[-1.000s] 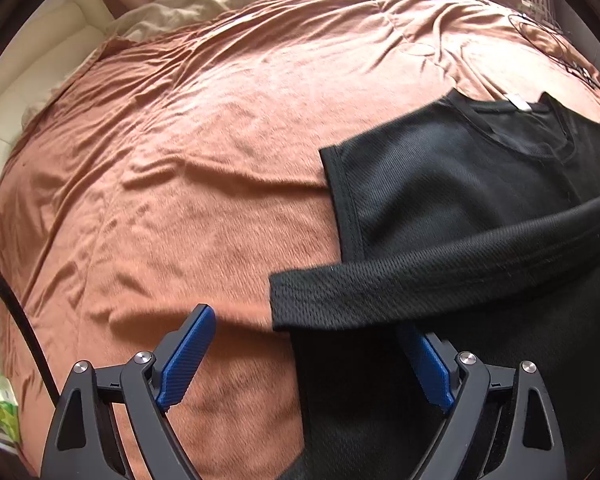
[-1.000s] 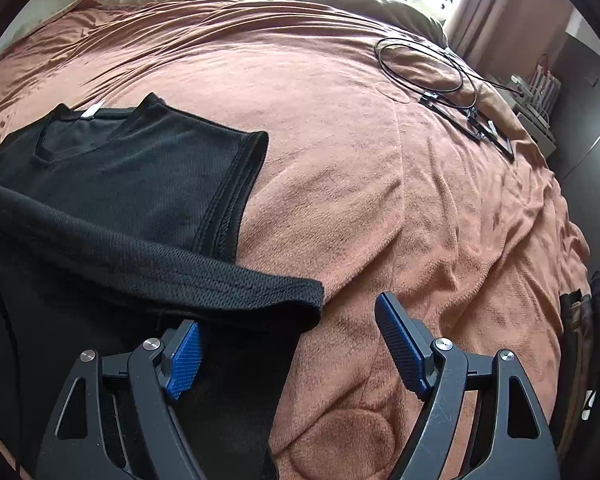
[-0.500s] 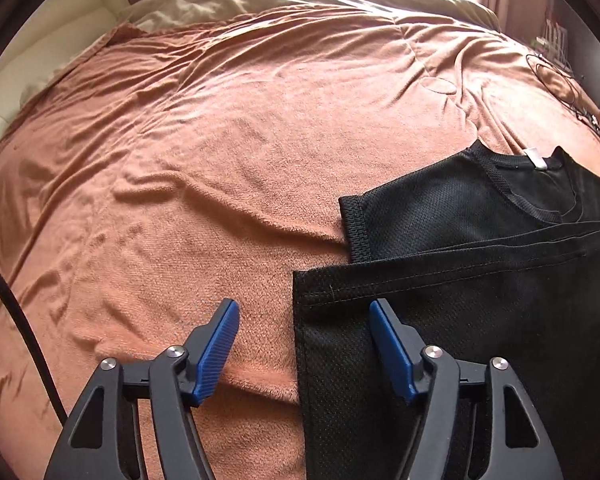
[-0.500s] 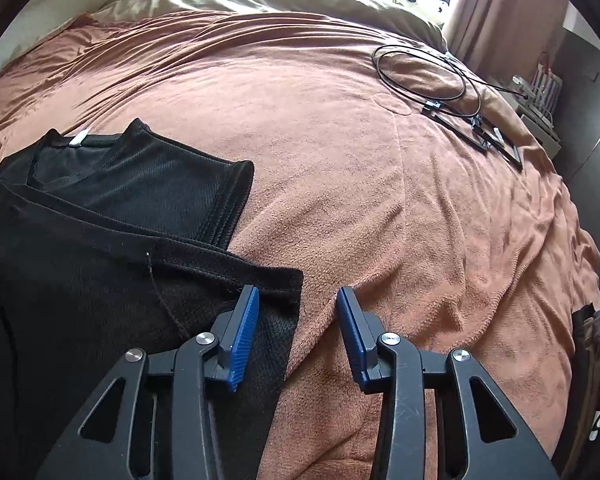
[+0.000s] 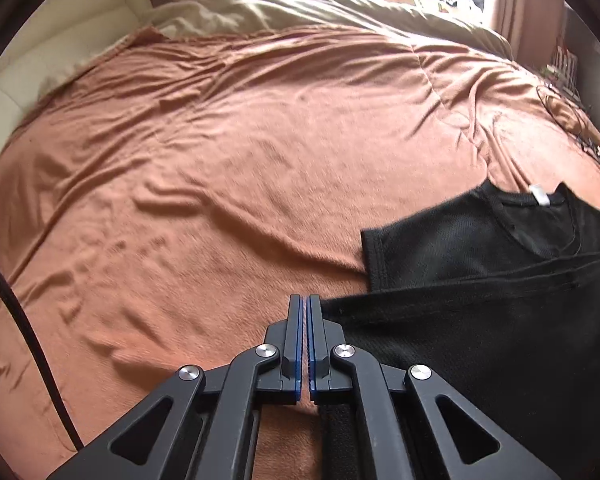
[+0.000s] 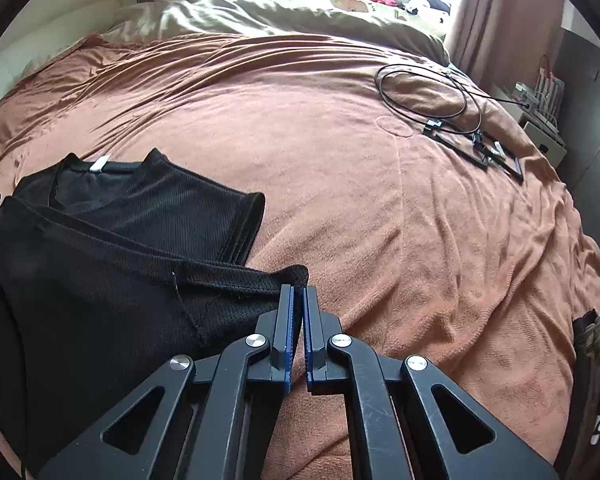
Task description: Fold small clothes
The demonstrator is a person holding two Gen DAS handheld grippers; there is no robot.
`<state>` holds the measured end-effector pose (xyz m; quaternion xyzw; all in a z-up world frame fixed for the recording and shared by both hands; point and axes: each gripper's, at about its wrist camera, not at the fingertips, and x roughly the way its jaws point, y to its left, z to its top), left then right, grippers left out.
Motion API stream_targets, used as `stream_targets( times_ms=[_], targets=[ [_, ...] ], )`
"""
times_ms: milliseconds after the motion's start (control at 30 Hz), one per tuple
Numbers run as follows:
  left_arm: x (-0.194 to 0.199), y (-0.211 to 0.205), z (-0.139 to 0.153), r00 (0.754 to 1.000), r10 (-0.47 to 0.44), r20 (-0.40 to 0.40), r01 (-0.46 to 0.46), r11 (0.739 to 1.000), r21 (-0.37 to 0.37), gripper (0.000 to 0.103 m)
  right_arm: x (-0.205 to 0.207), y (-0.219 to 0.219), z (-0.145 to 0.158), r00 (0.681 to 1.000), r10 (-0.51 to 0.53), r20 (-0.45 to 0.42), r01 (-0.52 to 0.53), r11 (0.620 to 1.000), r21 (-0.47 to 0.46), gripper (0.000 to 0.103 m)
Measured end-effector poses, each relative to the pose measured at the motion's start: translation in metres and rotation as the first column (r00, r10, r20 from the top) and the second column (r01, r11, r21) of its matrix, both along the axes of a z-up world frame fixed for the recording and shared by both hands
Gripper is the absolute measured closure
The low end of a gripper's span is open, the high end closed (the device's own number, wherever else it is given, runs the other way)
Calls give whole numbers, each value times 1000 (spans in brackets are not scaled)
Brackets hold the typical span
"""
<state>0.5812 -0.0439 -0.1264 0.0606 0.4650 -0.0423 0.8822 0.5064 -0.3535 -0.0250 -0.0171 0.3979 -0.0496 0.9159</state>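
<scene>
A black mesh shirt (image 5: pixel 480 344) lies on the brown bedspread (image 5: pixel 240 184), its lower half folded up over the chest. The collar with a white tag (image 5: pixel 539 195) shows past the fold. My left gripper (image 5: pixel 304 300) is shut at the folded layer's left corner, whose hem runs in behind the right finger. In the right wrist view the same shirt (image 6: pixel 112 292) lies at the left. There my right gripper (image 6: pixel 298 289) is shut, and the right corner of the fold (image 6: pixel 294 272) bunches up at its tips.
A coiled black cable with small black frames (image 6: pixel 452 112) lies on the bedspread at the far right. An olive duvet (image 6: pixel 284 16) and a cream headboard (image 5: pixel 60 48) border the far side. A black cord (image 5: pixel 24 336) hangs at the left edge of the left wrist view.
Both grippers went from wide open to shut at the corners of the folded layer. The raised hem band settled flat onto the shirt, and both views pulled back.
</scene>
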Motion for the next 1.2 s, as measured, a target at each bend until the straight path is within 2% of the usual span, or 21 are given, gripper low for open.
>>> stream_targets(
  times_ms=[167, 333, 367, 433, 467, 500, 533, 567, 600, 633, 667, 733, 833, 867, 900, 933, 1000, 1067, 1167, 1200],
  targets=[
    [14, 12, 17, 998, 43, 34, -43, 999, -17, 103, 8, 2, 14, 999, -34, 34, 36, 998, -58, 103],
    [21, 13, 15, 999, 16, -40, -20, 994, -109, 103, 16, -2, 18, 999, -40, 16, 40, 999, -4, 103],
    [19, 11, 13, 999, 6, -42, -10, 994, -107, 100, 16, -2, 16, 1000, -30, 4, 30, 999, 14, 103],
    [16, 8, 7, 998, -14, -56, 8, 994, -106, 84, 15, 0, 12, 1000, -13, -12, 14, 999, 38, 103],
    [15, 8, 3, 998, -16, -64, 9, 994, -110, 66, 14, -1, 10, 1000, -1, -18, 2, 998, 63, 103],
    [15, 9, 0, 997, -13, -70, 4, 993, -118, 56, 14, -2, 7, 1000, 7, -25, -5, 996, 89, 101],
    [14, 11, -4, 997, -8, -73, -1, 992, -128, 56, 14, -4, 6, 999, 12, -32, -8, 995, 103, 97],
    [14, 12, -8, 997, -3, -83, -8, 991, -135, 56, 14, -6, 3, 999, 12, -39, -8, 994, 111, 79],
    [15, 13, -11, 996, 1, -92, -14, 990, -140, 56, 13, -9, 3, 999, 6, -40, -2, 994, 111, 49],
    [15, 14, -15, 995, 6, -99, -20, 989, -148, 56, 12, -11, 1, 1000, -4, -31, 7, 994, 110, 36],
    [16, 14, -18, 994, 10, -106, -26, 988, -155, 56, 10, -13, 1, 1000, -9, -20, 11, 993, 114, 31],
    [16, 14, -27, 992, 12, -123, -30, 988, -149, 56, 9, -15, -2, 1000, 0, -29, 4, 991, 133, 31],
    [11, 11, -30, 994, 1, -106, -15, 990, -138, 62, 5, -15, -8, 999, 10, -37, -6, 995, 101, 32],
    [10, 9, -29, 995, -10, -104, -4, 990, -141, 72, 5, -14, -10, 999, 15, -43, -10, 995, 99, 36],
    [9, 7, -29, 994, -26, -105, 10, 989, -149, 85, 5, -15, -15, 998, 23, -58, -17, 994, 104, 44],
    [8, 4, -29, 993, -42, -106, 26, 989, -149, 90, 3, -14, -18, 997, 28, -70, -20, 994, 109, 49],
    [6, -1, -25, 996, -46, -80, 38, 995, -97, 97, 4, -16, -25, 995, 28, -94, -17, 993, 113, 61],
    [5, -1, -20, 998, -34, -58, 29, 996, -90, 97, 6, -17, -25, 995, 27, -93, -16, 993, 117, 69],
    [4, 0, -12, 999, -25, -32, 22, 996, -88, 97, 6, -16, -20, 996, 42, -78, -32, 991, 129, 96],
    [4, 0, -10, 999, -28, -29, 25, 996, -85, 97, 5, -16, -18, 996, 46, -73, -37, 991, 129, 98]
  ],
)
